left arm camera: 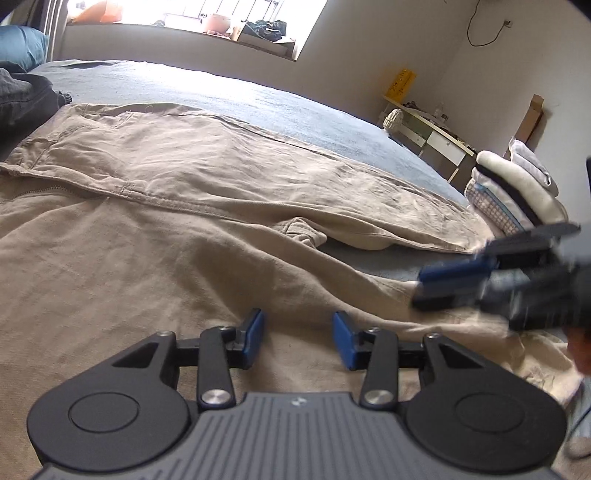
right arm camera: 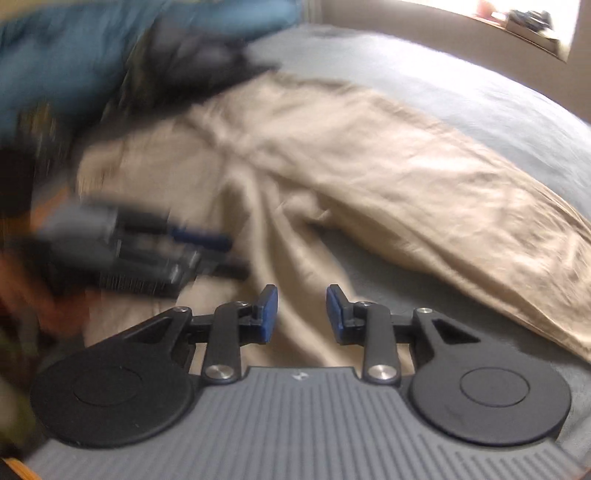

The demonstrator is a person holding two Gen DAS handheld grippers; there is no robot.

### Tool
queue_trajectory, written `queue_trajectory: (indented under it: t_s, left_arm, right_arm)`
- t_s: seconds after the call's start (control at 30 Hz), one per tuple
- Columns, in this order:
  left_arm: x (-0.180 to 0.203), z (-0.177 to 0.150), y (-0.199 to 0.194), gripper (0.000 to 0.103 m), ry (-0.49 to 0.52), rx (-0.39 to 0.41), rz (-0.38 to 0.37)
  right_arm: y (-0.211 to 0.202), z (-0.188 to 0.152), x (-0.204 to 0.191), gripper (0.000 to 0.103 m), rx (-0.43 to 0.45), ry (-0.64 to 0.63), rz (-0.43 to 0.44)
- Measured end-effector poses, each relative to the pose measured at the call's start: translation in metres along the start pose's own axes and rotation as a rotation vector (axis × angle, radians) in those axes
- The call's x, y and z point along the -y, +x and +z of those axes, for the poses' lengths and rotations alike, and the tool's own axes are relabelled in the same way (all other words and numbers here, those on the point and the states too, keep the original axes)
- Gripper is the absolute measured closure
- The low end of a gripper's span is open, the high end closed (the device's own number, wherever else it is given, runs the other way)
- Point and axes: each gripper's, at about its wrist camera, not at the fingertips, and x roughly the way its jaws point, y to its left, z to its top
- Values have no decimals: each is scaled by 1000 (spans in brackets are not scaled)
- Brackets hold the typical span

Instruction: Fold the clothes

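A bedroom bed (left arm camera: pixel 258 92) with a grey-blue cover carries everything here, and spread across it nearest me are the beige trousers (left arm camera: pixel 184 177), waist toward the left end, legs running out to the right and parted in a narrow V that bares a strip of cover between them. My left gripper (left arm camera: pixel 298 339) hangs low over the near leg with its jaws apart and nothing between them; my right gripper (right arm camera: pixel 302 314) is likewise open and empty, over the cloth close to where the legs split, and its view is smeared, so I take it to be on the move. The trousers lie flat and unfolded, which fits either being laid out for a fold or opened again, so I judge only this far: a good fold wants the two legs matched seam on seam, each pair of jaws biting a single edge of cloth rather than a bunch, and the wrinkles near the crotch smoothed before anything is doubled over. Going outward, a dark garment (left arm camera: pixel 26 96) sits heaped just beyond the waistband and touches or nearly touches it; it could get dragged along if I lift that end. A blue pillow (left arm camera: pixel 22 44) lies behind it. At the right end a stack of folded clothes (left arm camera: pixel 517 192) sits close to the leg cuffs, leaving little room there. Farther off stand a low shelf (left arm camera: pixel 432 133) against the wall and a bright window sill (left arm camera: pixel 229 29).
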Motion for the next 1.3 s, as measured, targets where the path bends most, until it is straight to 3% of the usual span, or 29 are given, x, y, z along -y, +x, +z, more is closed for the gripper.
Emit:
queue_trajectory:
  t_s: [0.17,0.43,0.53,0.6,0.63,0.7,0.9,1.1,1.2,1.3]
  left_arm:
    - [-1,0,-3,60,-9,-11,-2]
    - [-3,-3,-5,60,-10,-19,-10]
    - [-4,-3,-6,60,-18,-17,-16]
    - [-5,-4,-6,60,-21,-16,-17]
    - [-5,-4,-6,60,-21,-15,-17]
    - [-4,-4,-6,60,-17,-14,-17]
    - [0,-6,-8,60,9,-20,-5]
    - [6,-9,-9,60,56,-27,19]
    - [9,-10,-9,60,84,-27,28]
    - [11,-11,-9,60,103,-26,35]
  right_arm:
    - [12,11,38,75,29,238,44]
    - [62,15,49,75,-89,290,96]
    - [66,16,43,74,-114,255,112]
    - [65,16,37,85,-127,219,128]
    - [64,16,31,95,-128,182,109]
    - [63,16,20,101,-128,109,71]
    - [53,26,4,102,1,-38,-154]
    - [86,19,9,102,-27,-121,-226]
    - [81,20,17,100,2,-54,-215]
    - [56,16,37,89,38,56,-179]
